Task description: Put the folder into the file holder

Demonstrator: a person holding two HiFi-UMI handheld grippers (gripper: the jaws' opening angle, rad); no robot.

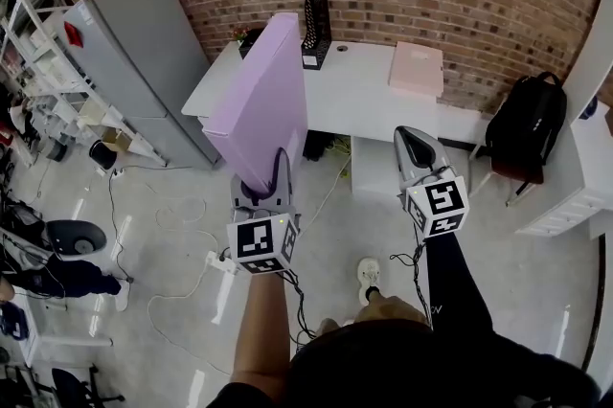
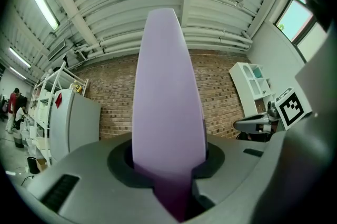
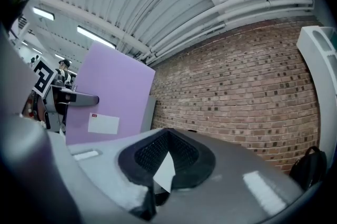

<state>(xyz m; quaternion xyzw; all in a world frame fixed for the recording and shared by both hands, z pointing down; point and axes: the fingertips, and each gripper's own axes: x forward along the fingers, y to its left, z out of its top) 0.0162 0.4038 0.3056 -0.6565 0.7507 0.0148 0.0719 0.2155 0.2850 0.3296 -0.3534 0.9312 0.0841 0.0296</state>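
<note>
Lilac flat folder [image 1: 261, 100] is standing upright, clamped in left tongs [image 1: 275, 165]. Right tongs [image 1: 413, 136] are hovering closed, empty. Black mesh file holder [image 1: 316, 31] is sitting on white bench [image 1: 359, 95].

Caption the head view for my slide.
Left tool grips a purple folder; black file holder waits on the white desk.

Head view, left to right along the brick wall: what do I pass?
grey cabinet → purple folder → black file holder → pink box → black backpack
</note>
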